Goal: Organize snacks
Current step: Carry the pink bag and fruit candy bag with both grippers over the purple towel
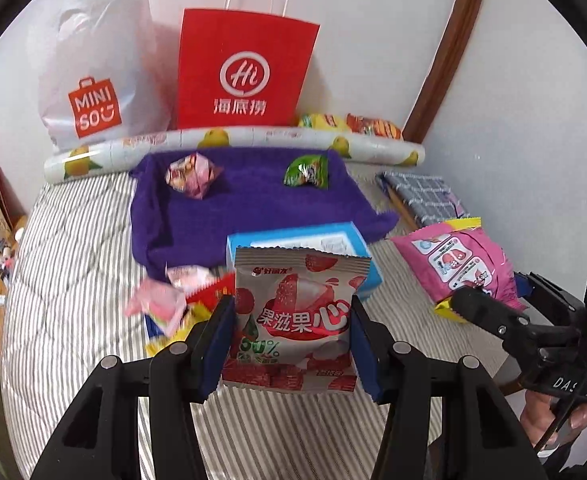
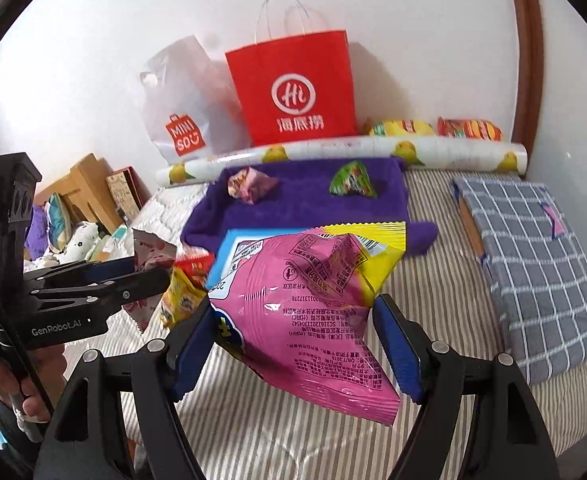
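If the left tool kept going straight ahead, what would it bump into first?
Probably the blue box, lying on the bed just beyond the strawberry snack packet that the left tool holds. The purple towel lies behind it. Depth is hard to judge here.

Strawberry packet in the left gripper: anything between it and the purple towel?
Yes. The blue box lies right behind the strawberry packet, on the near edge of the purple towel. Beyond it the towel holds only two small packets, with bare cloth between them.

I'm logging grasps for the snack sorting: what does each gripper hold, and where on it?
Left gripper clamps the strawberry pouch by its side edges, lower half. Right gripper clamps the pink bag across its sides, near the middle.
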`<state>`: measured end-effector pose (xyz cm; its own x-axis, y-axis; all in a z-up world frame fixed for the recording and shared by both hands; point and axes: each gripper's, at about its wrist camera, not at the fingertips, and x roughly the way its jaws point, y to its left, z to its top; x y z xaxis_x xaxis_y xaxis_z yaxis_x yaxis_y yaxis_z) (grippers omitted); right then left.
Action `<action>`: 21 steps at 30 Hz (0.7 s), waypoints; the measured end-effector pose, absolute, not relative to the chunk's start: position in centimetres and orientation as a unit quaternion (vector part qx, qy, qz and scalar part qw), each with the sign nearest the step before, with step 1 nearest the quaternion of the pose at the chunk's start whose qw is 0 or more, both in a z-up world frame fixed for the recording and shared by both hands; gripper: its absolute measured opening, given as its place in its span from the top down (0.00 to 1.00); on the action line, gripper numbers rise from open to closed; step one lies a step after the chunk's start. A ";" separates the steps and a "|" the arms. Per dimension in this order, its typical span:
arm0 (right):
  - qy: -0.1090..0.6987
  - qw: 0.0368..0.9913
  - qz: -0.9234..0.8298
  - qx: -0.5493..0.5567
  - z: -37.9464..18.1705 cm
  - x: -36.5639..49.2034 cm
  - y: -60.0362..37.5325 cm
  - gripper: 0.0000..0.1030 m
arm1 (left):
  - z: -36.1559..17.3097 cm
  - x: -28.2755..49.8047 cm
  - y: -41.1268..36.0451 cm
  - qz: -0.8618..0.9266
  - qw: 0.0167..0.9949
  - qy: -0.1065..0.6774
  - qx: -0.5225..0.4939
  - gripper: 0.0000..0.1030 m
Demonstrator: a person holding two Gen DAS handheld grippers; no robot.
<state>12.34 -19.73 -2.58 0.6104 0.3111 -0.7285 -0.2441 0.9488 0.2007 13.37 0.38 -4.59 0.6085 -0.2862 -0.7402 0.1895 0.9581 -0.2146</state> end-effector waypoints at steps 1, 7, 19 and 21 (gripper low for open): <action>0.411 0.897 0.156 0.039 -2.3 12.7 -19.7 0.26 | -4.3 13.6 0.4 -0.132 0.896 0.421 -0.057 0.50; 0.405 0.899 0.160 0.036 -1.5 14.8 -19.4 0.26 | -2.9 15.2 0.5 -0.130 0.899 0.414 -0.055 0.49; 0.408 0.900 0.149 0.029 -1.2 19.1 -19.6 0.26 | -1.9 18.5 1.0 -0.126 0.903 0.406 -0.057 0.49; 0.410 0.900 0.146 0.026 -1.4 19.8 -19.8 0.26 | -1.8 19.1 1.1 -0.124 0.904 0.405 -0.057 0.49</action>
